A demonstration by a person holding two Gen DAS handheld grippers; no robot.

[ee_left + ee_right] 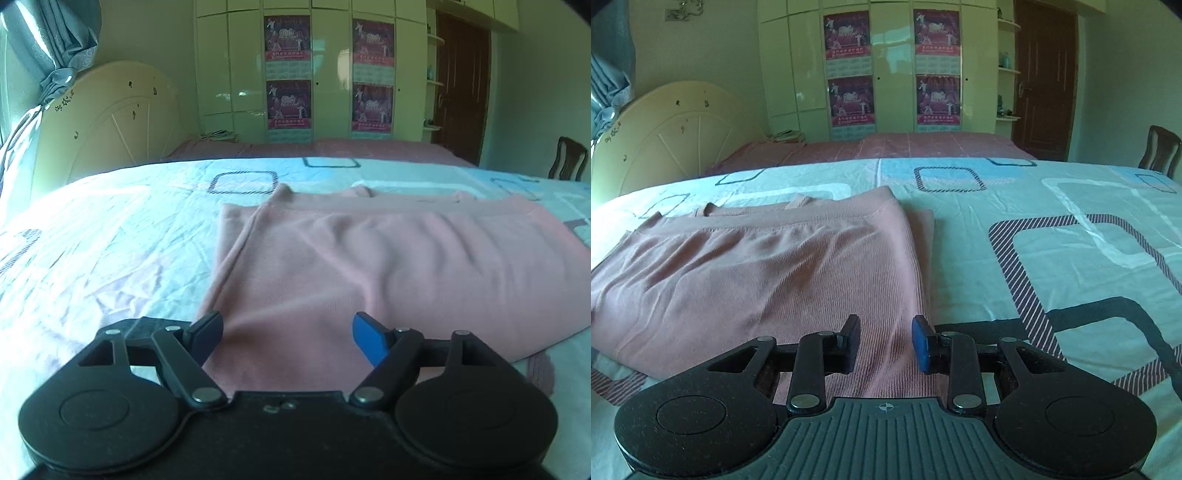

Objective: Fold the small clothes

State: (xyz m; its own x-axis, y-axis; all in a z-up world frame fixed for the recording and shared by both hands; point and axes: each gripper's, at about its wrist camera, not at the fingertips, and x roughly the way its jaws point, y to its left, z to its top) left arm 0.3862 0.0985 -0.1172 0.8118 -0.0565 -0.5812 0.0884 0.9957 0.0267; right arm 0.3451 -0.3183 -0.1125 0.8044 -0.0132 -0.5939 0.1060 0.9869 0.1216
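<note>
Because the pink garment (388, 258) lies part-folded on the bed (1034, 229), each tool, left tool (288, 338) and right tool (886, 341), waits apart over its near corner, holding nothing.

Home bedroom: bed w/ patterned sheet (1052, 236) up front; beyond it a cream headboard (676, 136), wardrobe w/ posters (892, 66), wooden door (1043, 77) beside.

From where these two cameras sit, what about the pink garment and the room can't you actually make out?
- Pink garment: near hem hidden behind the left gripper in the left view and the right gripper in the right.
- Its lower layers: covered by the top fold.
- Posters: print too small.
- Chair: cut off by the right edge.
</note>
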